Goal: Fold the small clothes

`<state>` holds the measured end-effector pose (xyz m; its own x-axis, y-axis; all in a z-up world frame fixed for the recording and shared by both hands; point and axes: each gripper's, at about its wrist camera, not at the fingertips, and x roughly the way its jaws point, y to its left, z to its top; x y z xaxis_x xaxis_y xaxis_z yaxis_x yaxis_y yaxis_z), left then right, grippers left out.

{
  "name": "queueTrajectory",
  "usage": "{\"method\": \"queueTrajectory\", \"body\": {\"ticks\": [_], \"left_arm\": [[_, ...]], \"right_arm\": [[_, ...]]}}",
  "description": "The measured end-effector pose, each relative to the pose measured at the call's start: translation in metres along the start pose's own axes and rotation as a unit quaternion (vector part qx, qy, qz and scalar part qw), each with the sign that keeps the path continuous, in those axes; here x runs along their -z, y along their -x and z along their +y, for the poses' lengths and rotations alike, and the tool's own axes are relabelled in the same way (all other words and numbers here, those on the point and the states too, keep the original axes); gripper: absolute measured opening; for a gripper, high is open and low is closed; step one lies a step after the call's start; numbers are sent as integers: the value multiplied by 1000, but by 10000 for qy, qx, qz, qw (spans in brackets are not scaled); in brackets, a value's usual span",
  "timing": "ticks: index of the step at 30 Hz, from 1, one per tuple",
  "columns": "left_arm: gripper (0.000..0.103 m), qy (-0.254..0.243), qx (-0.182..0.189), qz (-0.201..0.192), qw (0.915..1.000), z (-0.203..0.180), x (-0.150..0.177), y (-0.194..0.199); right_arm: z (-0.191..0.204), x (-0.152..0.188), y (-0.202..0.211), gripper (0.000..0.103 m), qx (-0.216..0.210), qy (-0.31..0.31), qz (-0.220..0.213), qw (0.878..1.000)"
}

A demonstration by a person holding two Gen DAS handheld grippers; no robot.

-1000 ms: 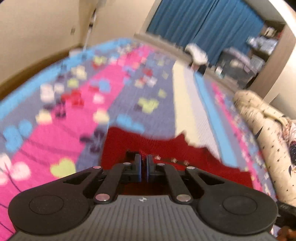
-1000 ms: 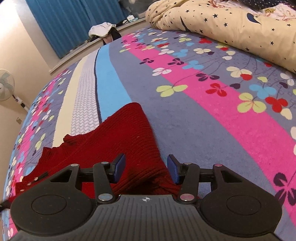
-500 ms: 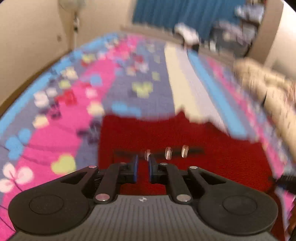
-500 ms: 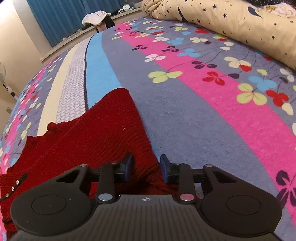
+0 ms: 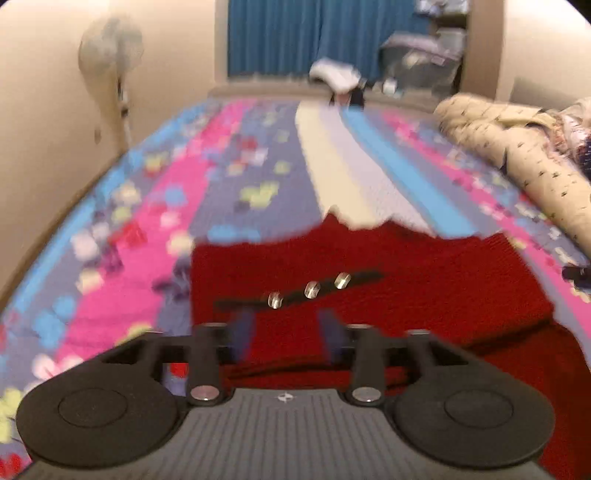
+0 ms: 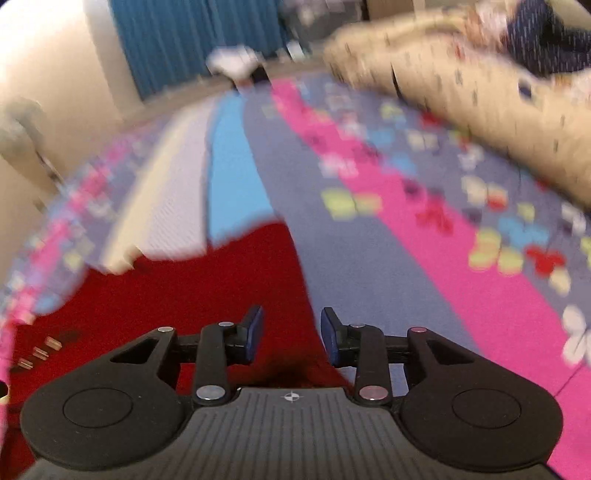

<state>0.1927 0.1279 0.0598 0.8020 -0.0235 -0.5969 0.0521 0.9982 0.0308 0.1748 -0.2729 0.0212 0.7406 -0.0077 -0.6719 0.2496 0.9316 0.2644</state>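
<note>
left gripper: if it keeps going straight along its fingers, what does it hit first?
Most likely the red knitted garment, near its dark strap with three shiny studs. The left gripper has just opened, nothing between its fingers. Blur makes depth uncertain.

The sweater (image 5: 388, 295) lies flat on the bed (image 5: 258, 177), directly at twelve o'clock before the left gripper (image 5: 286, 336), which hangs over its near part. Three buttons (image 5: 312, 290) sit in a slanted row on the sweater, just beyond that gripper. The rolled quilt (image 5: 517, 147) lies on the bed at two o'clock, well apart from the sweater. A standing fan (image 5: 110, 55) is off the bed at ten o'clock, by the wall. A heap of cloth (image 5: 336, 75) rests past the bed's far end at twelve o'clock, before the curtain (image 5: 314, 33). The right gripper (image 6: 291, 334) sits over the sweater's right edge, bare bed at three o'clock.
</note>
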Motion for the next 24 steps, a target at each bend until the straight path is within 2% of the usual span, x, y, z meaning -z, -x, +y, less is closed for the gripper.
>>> {"method": "queueTrajectory", "body": {"ticks": [1,3,7,9,11,12,15,19,22,24], "left_arm": [[75,-68,-120,-89,9999,-2,-1,12],[76,-224,-338,-176,9990,-6,6,41],[79,-380,-344,-206,9985,-2,31,95],[84,-472,-313,-283,9980,1,52,123],[85,-529,-317,-345,9975,5,76,151],[85,-519,-322,-328,9976,6,86,160],[85,-380,-338,-264,9984,14,108,180],[85,-406,-552,-369,9970,21,130,201],[85,-369,-328,-303,9983,29,147,212],[85,-401,-328,-260,9983,33,157,216]], "right_arm": [[1,-2,17,40,-14,152,-244,9996],[-1,-1,44,49,-22,297,-573,9979],[-18,10,96,52,-283,260,-636,9972],[-29,20,126,57,-339,418,-715,9960],[-38,33,153,68,-323,615,-801,9944],[-44,42,166,69,-304,692,-812,9938],[-62,71,189,70,-303,744,-727,9941],[-86,106,198,67,-109,669,-254,9974],[-94,117,207,67,-36,729,-307,9969],[-101,121,209,65,64,753,-319,9966]]}}
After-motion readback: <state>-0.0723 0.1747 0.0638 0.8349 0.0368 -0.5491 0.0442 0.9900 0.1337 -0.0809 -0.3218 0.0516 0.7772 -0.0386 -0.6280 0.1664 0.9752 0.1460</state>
